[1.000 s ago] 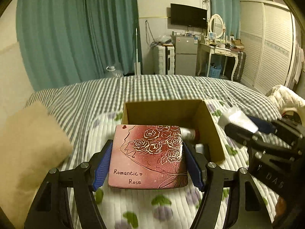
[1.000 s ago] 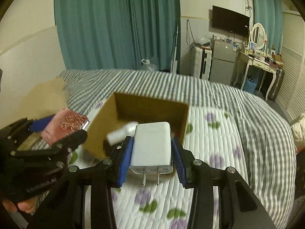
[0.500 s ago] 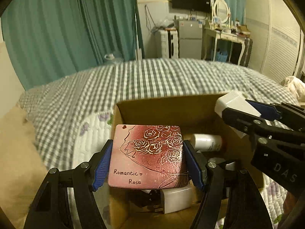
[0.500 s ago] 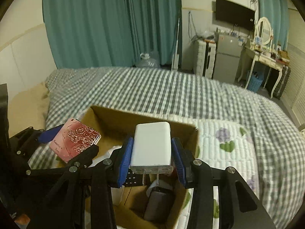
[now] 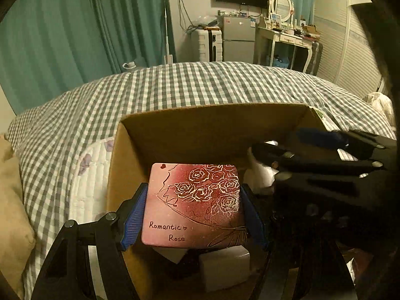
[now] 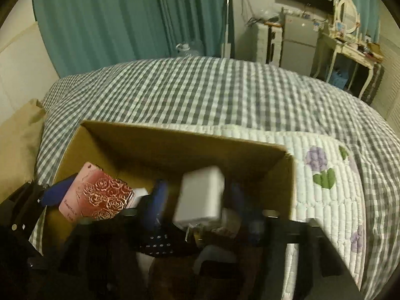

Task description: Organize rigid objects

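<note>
The main risk I see is a collision: both tongs crowd the same cardboard box (image 5: 200, 130), and a hasty release could drop one item onto things already lying inside or knock the other tool. The left tongs (image 5: 192, 215) are clenched on the rose tin (image 5: 192, 205), low in the frame's centre, level over the box's near left. The right tongs (image 6: 197, 200) look released around the blurred white charger (image 6: 200, 197), tilted downward into the box.
</note>
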`<control>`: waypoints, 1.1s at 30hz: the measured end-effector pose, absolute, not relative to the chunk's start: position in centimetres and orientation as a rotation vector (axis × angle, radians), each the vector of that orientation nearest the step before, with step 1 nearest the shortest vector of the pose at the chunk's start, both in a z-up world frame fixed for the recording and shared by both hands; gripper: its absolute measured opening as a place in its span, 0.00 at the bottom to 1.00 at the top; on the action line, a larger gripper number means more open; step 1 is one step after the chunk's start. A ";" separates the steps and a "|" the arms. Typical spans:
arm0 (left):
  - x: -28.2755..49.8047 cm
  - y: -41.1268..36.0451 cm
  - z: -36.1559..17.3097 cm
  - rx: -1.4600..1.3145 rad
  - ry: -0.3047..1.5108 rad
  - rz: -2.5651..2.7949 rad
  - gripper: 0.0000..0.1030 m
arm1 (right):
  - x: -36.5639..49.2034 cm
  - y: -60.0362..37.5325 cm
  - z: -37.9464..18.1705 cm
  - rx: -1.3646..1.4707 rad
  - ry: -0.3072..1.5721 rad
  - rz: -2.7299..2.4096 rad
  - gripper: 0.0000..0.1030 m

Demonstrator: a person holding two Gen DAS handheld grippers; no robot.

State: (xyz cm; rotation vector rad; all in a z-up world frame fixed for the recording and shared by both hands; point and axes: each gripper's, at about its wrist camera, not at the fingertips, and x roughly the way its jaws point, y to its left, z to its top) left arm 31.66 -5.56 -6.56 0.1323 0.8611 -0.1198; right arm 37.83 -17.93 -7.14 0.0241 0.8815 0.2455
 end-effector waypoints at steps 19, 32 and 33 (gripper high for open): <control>23.4 -5.7 4.4 0.080 0.694 -0.115 0.87 | 29.1 -23.0 4.1 0.030 0.747 0.134 0.65; 11.7 -2.6 13.5 0.049 0.455 -0.070 0.94 | 16.3 -22.0 15.3 -0.090 0.513 0.129 0.79; 10.9 -2.3 13.7 0.048 0.429 -0.072 0.96 | 15.3 -21.8 15.5 -0.101 0.488 0.137 0.80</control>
